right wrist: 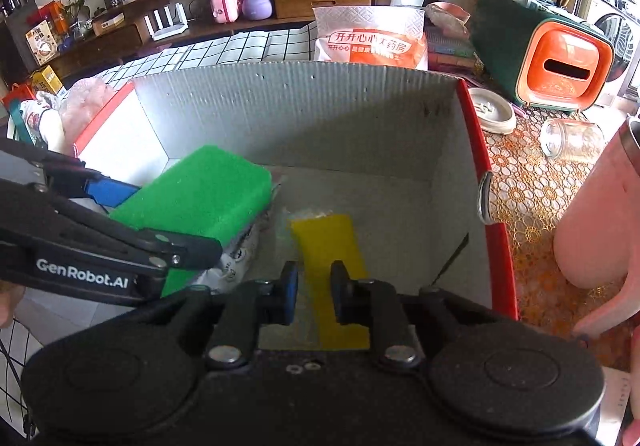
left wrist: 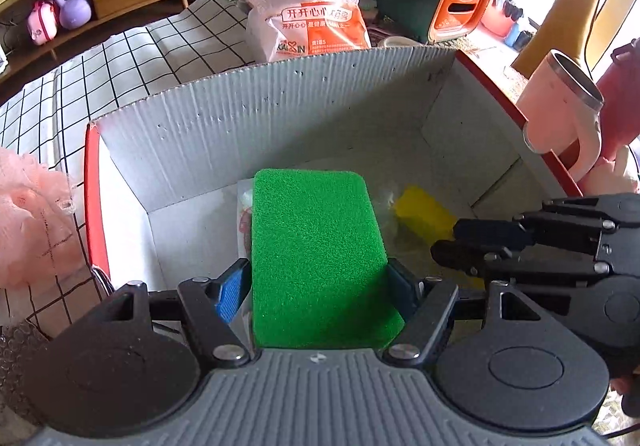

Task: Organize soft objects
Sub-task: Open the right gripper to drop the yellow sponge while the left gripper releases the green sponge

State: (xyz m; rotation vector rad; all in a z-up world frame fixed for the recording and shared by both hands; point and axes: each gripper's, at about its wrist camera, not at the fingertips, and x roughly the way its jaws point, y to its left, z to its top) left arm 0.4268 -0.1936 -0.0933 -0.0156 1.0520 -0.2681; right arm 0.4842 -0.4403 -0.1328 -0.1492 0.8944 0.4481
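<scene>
The left claw (left wrist: 318, 282) grips the green sponge (left wrist: 320, 258) over the open cardboard box (left wrist: 260, 113). The right claw (right wrist: 314, 286), narrow and empty above the yellow sponge (right wrist: 332, 266), could snag its wrapper, and a crooked release may tip the green sponge onto it.

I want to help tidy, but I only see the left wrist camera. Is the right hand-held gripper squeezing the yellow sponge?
Observer: No. The right hand-held gripper has its fingers slightly apart, just above the yellow sponge, which lies on the floor of the box.
Operator: What's on the table to the right of the box?
Observer: A glass jar, lying on its side on the patterned tablecloth.
</scene>
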